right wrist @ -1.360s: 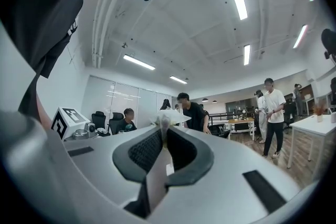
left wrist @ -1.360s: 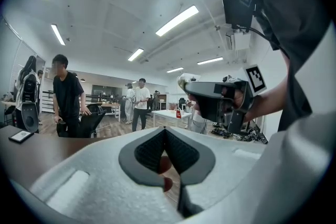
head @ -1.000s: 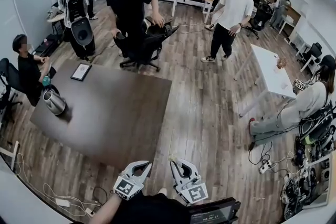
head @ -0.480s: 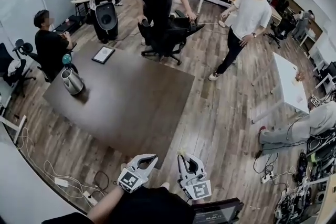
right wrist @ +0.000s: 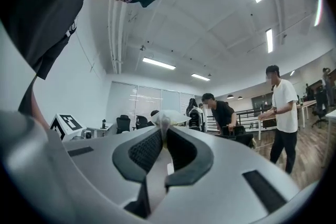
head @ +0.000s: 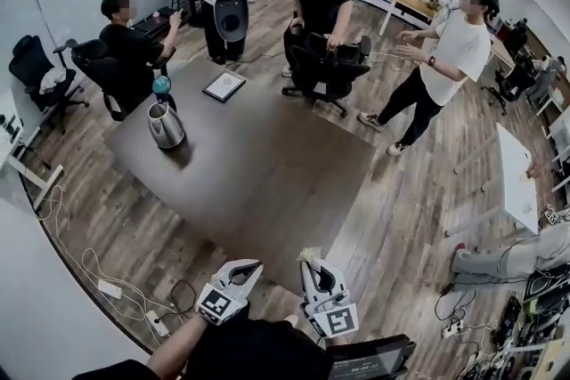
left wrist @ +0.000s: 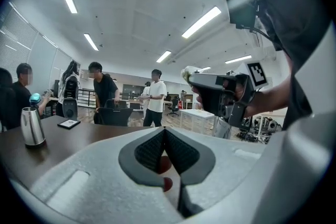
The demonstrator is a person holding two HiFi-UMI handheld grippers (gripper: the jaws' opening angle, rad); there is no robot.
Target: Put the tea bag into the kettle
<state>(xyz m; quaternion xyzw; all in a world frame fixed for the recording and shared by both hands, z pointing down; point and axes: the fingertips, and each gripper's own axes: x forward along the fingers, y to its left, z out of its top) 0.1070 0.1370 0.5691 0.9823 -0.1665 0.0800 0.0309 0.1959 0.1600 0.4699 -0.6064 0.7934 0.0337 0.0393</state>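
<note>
As the person walked toward the dark surface, the head view swung with them: the kettle, which a second earlier had stood at the far left of that view, sat nearer its middle, and the near corner of the surface had come close in front of both grippers. The grippers themselves had kept their pose, low in the view and side by side.

The right gripper had its fingers narrowed on the tea bag. The right gripper view showed the pale bag pinched at the tips, with its crumpled top standing above them. That grip had not changed over the last second. The left gripper had its fingers drawn together at the tips with nothing between them.

The kettle stood upright near the far left edge of the surface, just in front of a seated person and well apart from the tea bag. A tablet lay flat farther back. Whether the kettle's lid was on or off was too small to tell.

By my reading, the carry was under way and only the gap had shrunk. The bag was secure, yet most of the surface still lay between it and the kettle. More approach would be needed, and the free left gripper would probably have to deal with the lid.
</note>
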